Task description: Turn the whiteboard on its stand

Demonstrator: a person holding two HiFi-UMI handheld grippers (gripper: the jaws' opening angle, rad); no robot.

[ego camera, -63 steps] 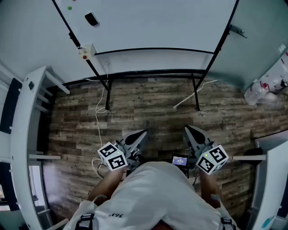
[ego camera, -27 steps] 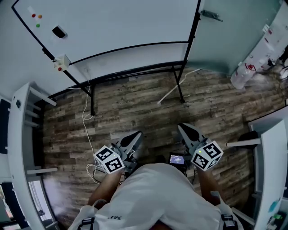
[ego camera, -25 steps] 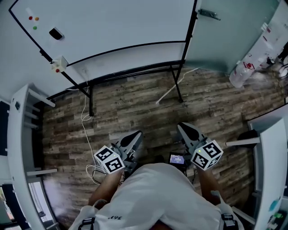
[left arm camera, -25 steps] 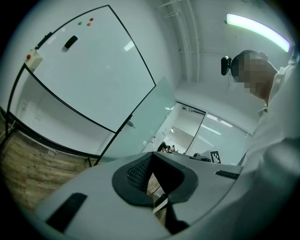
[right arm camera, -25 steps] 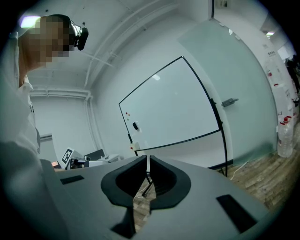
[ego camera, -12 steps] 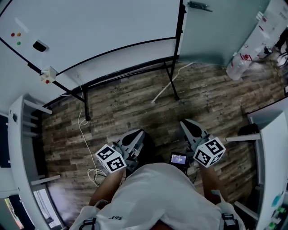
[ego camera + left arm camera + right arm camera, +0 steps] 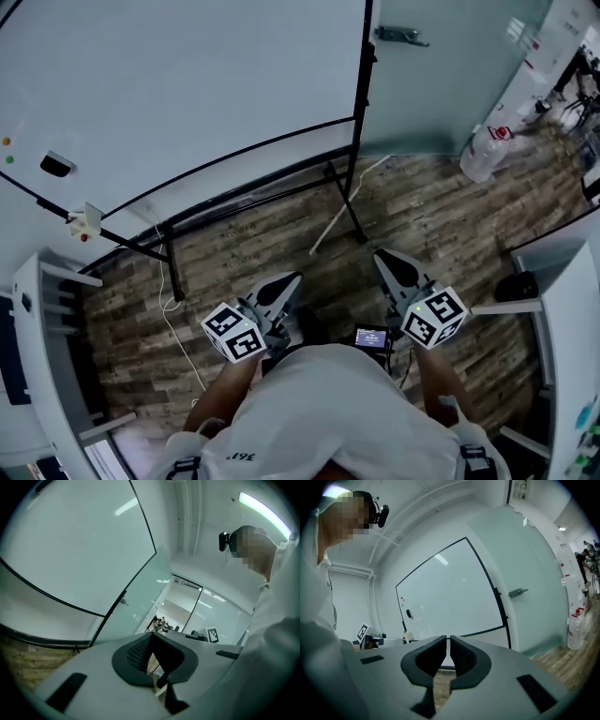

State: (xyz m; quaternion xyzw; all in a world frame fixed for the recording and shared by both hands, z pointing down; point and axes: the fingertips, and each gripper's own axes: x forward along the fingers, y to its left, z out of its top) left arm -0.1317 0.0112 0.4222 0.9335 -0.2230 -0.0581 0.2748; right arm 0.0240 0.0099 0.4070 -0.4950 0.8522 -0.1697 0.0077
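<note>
The whiteboard point(image 7: 187, 103) is standing on its stand point(image 7: 348, 201) ahead of you, its long side running left to right, with its right post point(image 7: 361, 94) nearer to your right gripper point(image 7: 382, 257). You are holding that one and the left gripper point(image 7: 291, 279) close to your body, both pointing forward, closed on nothing.

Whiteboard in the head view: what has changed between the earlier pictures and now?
The whiteboard has slid left across the picture, its right post now nearer the middle: the person has moved toward that end. Nothing was gripped or released. The left gripper and right gripper stay shut, empty, held before the body.
</note>
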